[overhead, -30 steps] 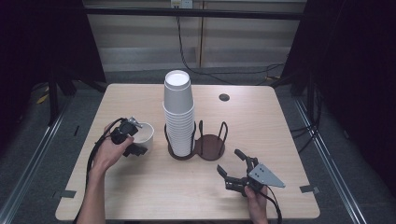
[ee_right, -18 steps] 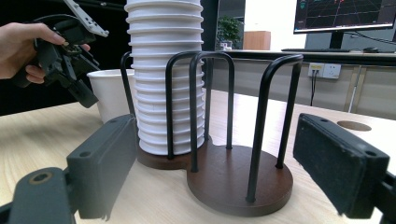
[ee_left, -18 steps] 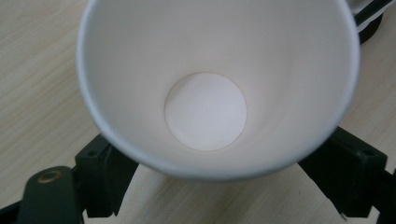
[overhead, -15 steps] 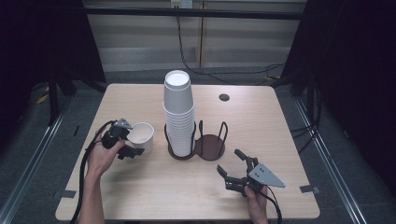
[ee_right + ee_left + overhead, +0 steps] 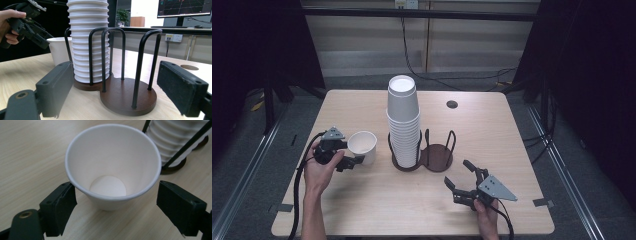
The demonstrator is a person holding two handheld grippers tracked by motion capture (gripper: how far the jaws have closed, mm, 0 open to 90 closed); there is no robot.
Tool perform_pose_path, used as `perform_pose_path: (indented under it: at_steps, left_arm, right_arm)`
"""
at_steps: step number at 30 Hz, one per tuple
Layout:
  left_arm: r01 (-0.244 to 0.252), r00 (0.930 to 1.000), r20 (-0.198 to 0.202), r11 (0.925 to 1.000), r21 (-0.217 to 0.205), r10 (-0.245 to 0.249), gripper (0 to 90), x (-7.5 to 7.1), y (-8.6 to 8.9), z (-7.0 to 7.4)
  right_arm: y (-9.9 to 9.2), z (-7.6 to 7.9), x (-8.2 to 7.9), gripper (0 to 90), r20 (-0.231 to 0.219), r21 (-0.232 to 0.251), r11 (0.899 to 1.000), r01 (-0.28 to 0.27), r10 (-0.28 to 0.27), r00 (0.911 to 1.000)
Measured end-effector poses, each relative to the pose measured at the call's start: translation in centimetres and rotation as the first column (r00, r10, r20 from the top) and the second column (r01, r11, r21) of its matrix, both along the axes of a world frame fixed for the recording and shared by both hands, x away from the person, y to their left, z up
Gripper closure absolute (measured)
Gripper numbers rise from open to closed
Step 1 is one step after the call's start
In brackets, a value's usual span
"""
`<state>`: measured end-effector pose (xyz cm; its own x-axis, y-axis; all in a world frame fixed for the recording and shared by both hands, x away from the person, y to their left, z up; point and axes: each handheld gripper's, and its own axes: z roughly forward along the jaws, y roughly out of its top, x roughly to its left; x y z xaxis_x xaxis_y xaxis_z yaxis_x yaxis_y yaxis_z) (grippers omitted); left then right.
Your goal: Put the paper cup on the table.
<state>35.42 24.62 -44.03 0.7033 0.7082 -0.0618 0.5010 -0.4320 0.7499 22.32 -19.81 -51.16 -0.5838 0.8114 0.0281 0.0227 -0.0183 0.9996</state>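
Observation:
A single white paper cup (image 5: 362, 145) stands upright on the wooden table (image 5: 362, 205), left of a tall stack of white cups (image 5: 403, 120). The stack fills the left bay of a dark brown holder (image 5: 437, 156) with black wire posts; its right bay is empty. My left gripper (image 5: 354, 161) sits at the cup's left side, open. In the left gripper view the cup (image 5: 112, 165) stands just beyond the spread jaws, which do not press it. My right gripper (image 5: 458, 174) rests low at the front right, open and empty, facing the holder (image 5: 130, 97) and the stack (image 5: 87, 37).
A small dark round hole (image 5: 452, 104) marks the far right of the tabletop. Cables trail from both grippers off the near edge. Bare wood lies between the holder and the near edge. Black frames and dark floor surround the table.
My left gripper has drawn back to the left, away from the single cup, which stays standing where it was. The right gripper has not moved.

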Motion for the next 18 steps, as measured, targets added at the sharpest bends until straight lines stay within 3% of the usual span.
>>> perform_pose_path:
  at_steps: [4,6,7,13,14,15,18]
  left_arm:
    - [-0.015,0.9989,0.043,0.9975,-0.069,0.018,16.0,-0.8,0.4,0.1]
    - [-0.017,0.9983,0.054,0.9967,-0.079,0.021,16.1,-1.1,0.5,0.2]
    - [-0.004,0.9972,0.073,0.9911,-0.133,0.014,16.0,-1.5,0.6,0.4]
    - [-0.008,0.9908,0.132,0.9848,-0.173,0.031,16.0,-2.5,0.5,0.7]
    - [-0.001,0.987,0.157,0.9765,-0.216,0.036,16.0,-3.0,0.4,0.6]
    - [-0.001,0.987,0.157,0.9765,-0.216,0.036,16.1,-3.0,0.4,0.6]
    - [0.01,0.981,0.19,0.9659,-0.259,0.041,16.1,-3.9,0.0,0.5]
  right_arm:
    - [0.0,0.0,0.0,13.1,0.002,-0.001,1.0,0.0,0.0,1.0]
    - [0.0,0.0,0.0,13.1,0.002,-0.001,1.0,0.0,0.0,1.0]
    - [0.0,0.0,0.0,13.1,0.002,-0.001,1.0,0.0,0.0,1.0]
    - [0.0,0.0,0.0,13.1,0.002,-0.001,1.0,-0.002,0.002,1.0]
    - [0.0,0.0,0.0,13.1,0.002,0.0,1.0,-0.002,0.002,1.0]
    - [0.0,0.0,0.0,13.1,0.002,0.0,1.0,-0.002,0.002,1.0]
    - [0.0,0.0,0.0,13.1,0.003,-0.001,1.0,-0.002,0.002,1.0]
